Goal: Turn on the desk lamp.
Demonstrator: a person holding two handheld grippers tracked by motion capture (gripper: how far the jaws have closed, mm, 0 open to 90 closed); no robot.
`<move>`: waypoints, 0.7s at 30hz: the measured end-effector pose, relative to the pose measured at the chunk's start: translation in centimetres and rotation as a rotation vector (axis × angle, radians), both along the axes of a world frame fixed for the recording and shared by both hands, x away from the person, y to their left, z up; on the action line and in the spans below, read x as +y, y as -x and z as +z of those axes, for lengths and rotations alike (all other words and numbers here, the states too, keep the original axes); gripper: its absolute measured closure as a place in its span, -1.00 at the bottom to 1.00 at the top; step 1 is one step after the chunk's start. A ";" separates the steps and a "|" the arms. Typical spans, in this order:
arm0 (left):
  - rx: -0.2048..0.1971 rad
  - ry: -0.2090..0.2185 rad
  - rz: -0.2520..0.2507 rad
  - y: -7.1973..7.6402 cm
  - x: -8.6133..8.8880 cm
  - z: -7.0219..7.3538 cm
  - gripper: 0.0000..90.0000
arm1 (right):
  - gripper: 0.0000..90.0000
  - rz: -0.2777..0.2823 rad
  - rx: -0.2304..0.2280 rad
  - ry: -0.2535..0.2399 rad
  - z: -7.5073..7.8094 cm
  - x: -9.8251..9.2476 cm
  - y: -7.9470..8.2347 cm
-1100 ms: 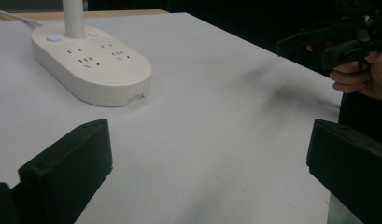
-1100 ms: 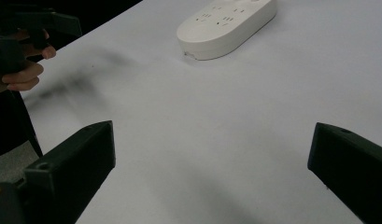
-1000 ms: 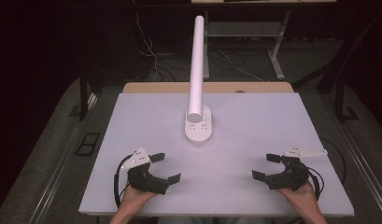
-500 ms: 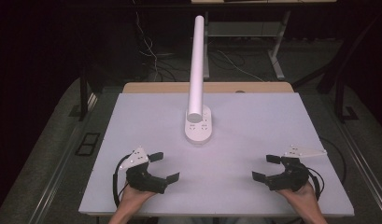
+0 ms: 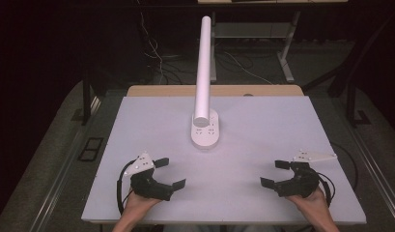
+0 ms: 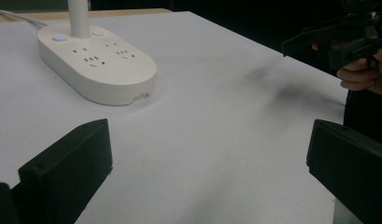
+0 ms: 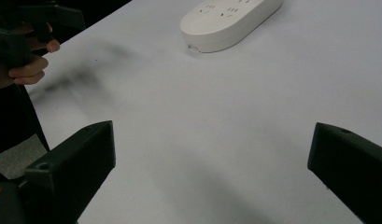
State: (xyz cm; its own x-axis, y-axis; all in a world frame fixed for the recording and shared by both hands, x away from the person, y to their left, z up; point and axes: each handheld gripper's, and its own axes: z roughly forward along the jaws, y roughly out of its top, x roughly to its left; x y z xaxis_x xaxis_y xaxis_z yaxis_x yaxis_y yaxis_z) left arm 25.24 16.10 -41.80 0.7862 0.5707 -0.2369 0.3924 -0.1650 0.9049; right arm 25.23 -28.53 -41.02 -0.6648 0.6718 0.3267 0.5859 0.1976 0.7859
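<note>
High view has me parked at the near edge of the table point(image 5: 137, 125), left gripper point(image 5: 169, 172) and right gripper point(image 5: 275, 173) well apart, each with its jaws spread wide and nothing between them. The power strip point(image 5: 205, 132) sits near the table's middle, farther out than both grippers and roughly between them, with a white tube point(image 5: 203, 67) rising from its far end. I cannot tell whether the tube is fixed to the strip or merely standing on it.

From the left gripper view the strip point(image 6: 97, 65) lies ahead and to the left of my jaws, clear of them, with a small light on its top and a chipped spot at the near rim. From the right gripper view the strip point(image 7: 228, 21) is ahead, also untouched.

My worries, as I judge them:
- The strip is broad and rounded; jaws closing on its sloped edge could slide off and shove it across the smooth table.
- Pushing from one side alone could swing it, and the tall tube would tip or whip toward the far edge.
- Both grippers closing in on the same small target could knock into each other, since each sees the other only at the margin.
- A jaw tip could press the lit button by accident.
</note>
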 end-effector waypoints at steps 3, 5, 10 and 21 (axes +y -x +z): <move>0.000 0.000 -0.002 0.0 0.1 0.0 -1.00 | -0.99 0.008 -0.001 0.009 0.1 0.0 -0.2; -0.002 -0.001 0.001 0.0 0.1 0.0 -1.00 | -0.99 0.010 0.004 0.009 0.3 0.0 -0.3; 0.000 -0.001 0.002 0.0 0.1 0.0 -1.00 | -0.99 0.015 0.011 0.011 0.6 0.1 -0.6; 0.000 -0.002 0.002 0.0 0.1 0.0 -1.00 | -0.99 0.057 0.013 0.028 2.3 0.8 -1.9</move>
State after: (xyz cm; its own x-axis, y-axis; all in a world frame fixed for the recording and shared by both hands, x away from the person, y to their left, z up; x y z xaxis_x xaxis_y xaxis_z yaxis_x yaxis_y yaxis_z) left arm 25.22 16.16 -41.81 0.7848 0.5730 -0.2359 0.3930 -0.1660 0.9044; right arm 27.15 -27.72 -38.70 -0.6980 0.6419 0.3175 0.5833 0.2525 0.7720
